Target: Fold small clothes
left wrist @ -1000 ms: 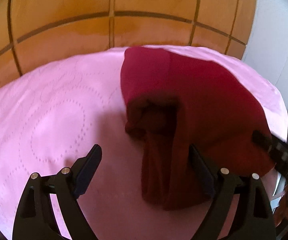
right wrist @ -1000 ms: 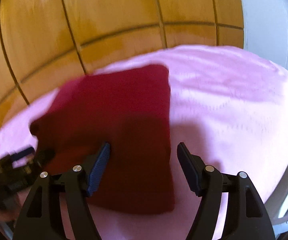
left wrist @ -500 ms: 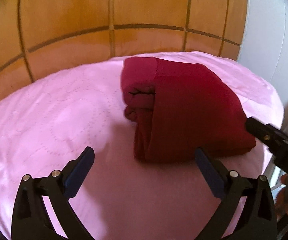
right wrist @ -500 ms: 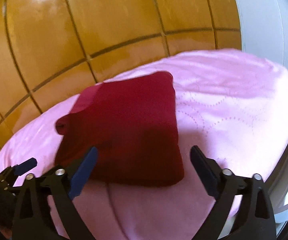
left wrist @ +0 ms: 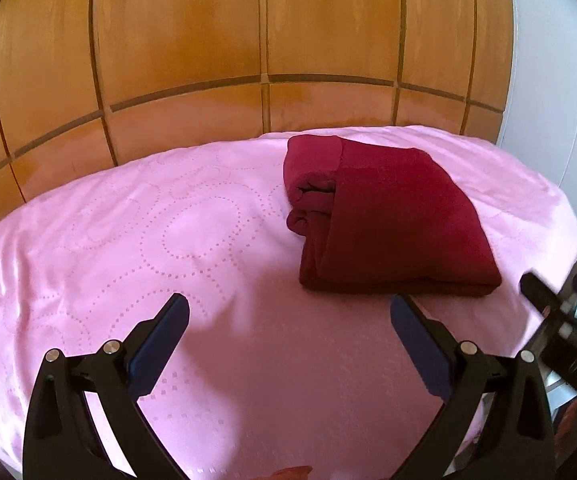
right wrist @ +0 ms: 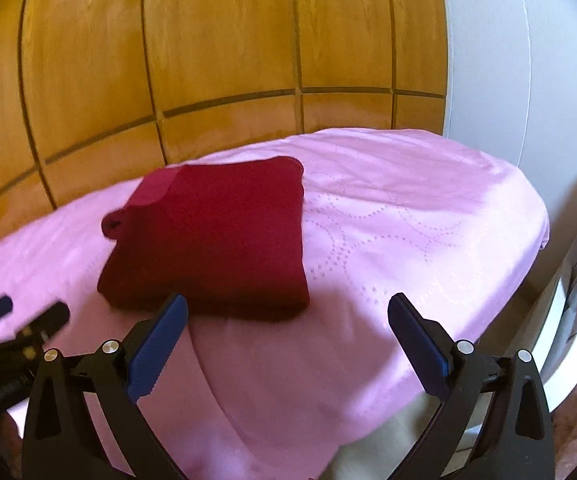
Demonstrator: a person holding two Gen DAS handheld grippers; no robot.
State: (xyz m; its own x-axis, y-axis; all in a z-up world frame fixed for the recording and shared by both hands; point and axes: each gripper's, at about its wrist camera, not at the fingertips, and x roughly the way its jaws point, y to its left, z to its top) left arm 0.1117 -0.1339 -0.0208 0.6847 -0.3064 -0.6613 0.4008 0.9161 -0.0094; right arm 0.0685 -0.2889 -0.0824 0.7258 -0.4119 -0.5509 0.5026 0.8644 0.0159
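Pink quilted bedcover (left wrist: 136, 240) now carries the dark red folded garment (left wrist: 388, 220) as a squared bundle near its far edge, untouched. Both tools have backed off since a second ago: left gripper (left wrist: 288, 320) and right gripper (right wrist: 286, 318) spread wide, empty; folding appears finished.

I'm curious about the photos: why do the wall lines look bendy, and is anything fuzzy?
Both views: the fisheye lens bends the straight wooden wall panels. Right wrist view: glare spot at top left, left gripper blurred. Left wrist view: right gripper blurred; folded red garment sharp.
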